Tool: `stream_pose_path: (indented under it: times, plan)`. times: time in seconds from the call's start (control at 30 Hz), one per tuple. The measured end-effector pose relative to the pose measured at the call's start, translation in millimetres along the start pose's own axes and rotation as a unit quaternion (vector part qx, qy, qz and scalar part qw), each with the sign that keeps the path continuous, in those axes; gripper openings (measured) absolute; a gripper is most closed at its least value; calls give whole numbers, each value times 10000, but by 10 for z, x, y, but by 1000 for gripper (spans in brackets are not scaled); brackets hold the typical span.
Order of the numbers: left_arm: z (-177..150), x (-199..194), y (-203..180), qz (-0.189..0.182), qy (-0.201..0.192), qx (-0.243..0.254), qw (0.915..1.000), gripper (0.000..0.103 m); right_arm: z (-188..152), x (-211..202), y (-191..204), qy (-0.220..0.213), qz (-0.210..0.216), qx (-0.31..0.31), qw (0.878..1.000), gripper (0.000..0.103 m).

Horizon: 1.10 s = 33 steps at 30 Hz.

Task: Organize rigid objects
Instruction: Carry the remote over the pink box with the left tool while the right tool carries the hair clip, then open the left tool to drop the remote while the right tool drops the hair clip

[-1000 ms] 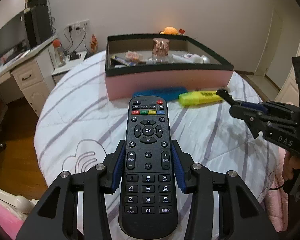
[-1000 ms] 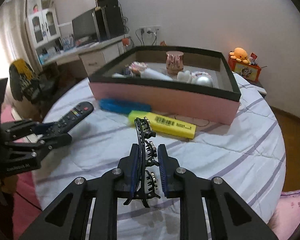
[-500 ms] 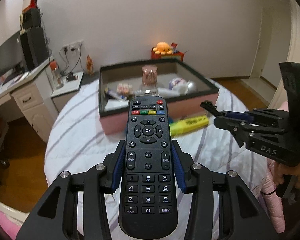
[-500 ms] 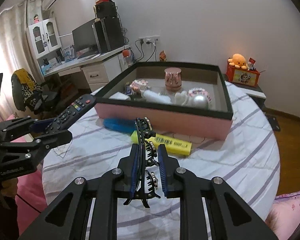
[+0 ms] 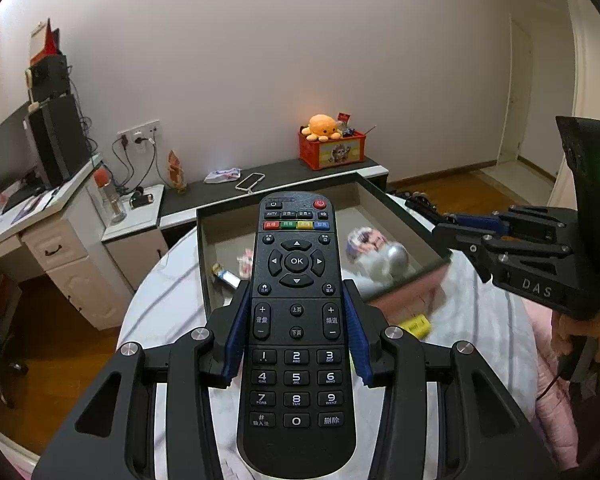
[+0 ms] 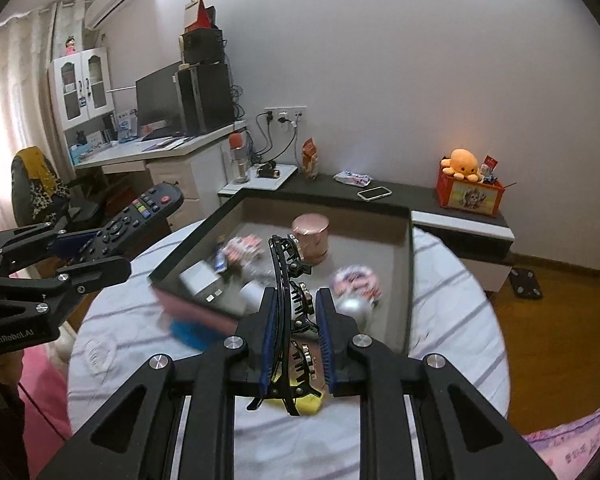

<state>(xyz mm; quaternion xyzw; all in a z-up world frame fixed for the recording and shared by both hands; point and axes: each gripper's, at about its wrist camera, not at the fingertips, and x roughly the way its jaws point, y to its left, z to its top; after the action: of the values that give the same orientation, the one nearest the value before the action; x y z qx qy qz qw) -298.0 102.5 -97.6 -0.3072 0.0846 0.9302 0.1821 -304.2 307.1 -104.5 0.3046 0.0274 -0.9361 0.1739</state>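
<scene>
Aloft, both grippers clamp loads: remote point(image 5: 296, 320), hair clip point(image 6: 294, 312).

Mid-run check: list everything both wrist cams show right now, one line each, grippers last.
remote control: 1, black, clamped in left gripper, above bed.
hair claw clip: 1, black, clamped in right gripper.
storage box: 1, pink outside, dark rim, on bed.
canister: 1, rose-gold, upright inside box.
silver ball: 1, inside box.
yellow item: 1, on bed before box.
blue item: 1, on bed beside box.
bed cover: 1, white, striped.
plush octopus: 1, orange, on red crate.
phone: 1, on dark shelf.
left gripper: shut on remote.
right gripper: shut on clip.
</scene>
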Motion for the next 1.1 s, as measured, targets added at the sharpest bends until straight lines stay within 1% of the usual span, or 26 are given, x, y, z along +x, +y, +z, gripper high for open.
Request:
stream_pose_path:
  times: [0.1,0.2,0.27,0.37,0.43,0.47,0.53,0.6,0.8,1.0,1.03,1.07,1.1]
  plan:
    - [137,197,120,-18,86,-30,10000,44,135,165,-122,79,-72,-3,9999,19]
    - [249,452,254,-45,245,-113,9996,44,263,416,-265,219,-199,5,9996,19]
    - [315,663,337,72,401,-123,9991,44,319,561,-339,304,-217,29,9993,19]
    - [358,909,376,360,558,-68,9978,44,377,845,-434,506,-328,25,9982,19]
    - [358,1095,421,281,703,-116,9971,44,399,1034,-490,635,-382,12,9973,19]
    - [350,1210,435,356,816,-117,9960,44,404,1143,-515,729,-427,1,9964,19]
    - [340,1330,432,413,915,-60,9949,44,401,1283,-559,847,-449,7,9954,19]
    - [344,1448,464,356,997,-108,9943,44,406,1414,-597,974,-519,-13,9939,19]
    - [358,1619,521,382,1029,-159,9938,44,425,1577,-600,1121,-601,-94,9918,20]
    - [353,1601,504,479,829,-193,9952,45,460,1491,-573,798,-570,-189,9950,20]
    - [367,1580,507,482,747,-184,9959,45,465,1476,-564,731,-595,-204,9953,24]
    - [383,1525,494,461,649,-183,9967,47,462,1449,-559,670,-609,-203,9957,28]
    - [398,1491,503,460,591,-200,9970,54,473,1435,-554,614,-610,-191,9961,41]
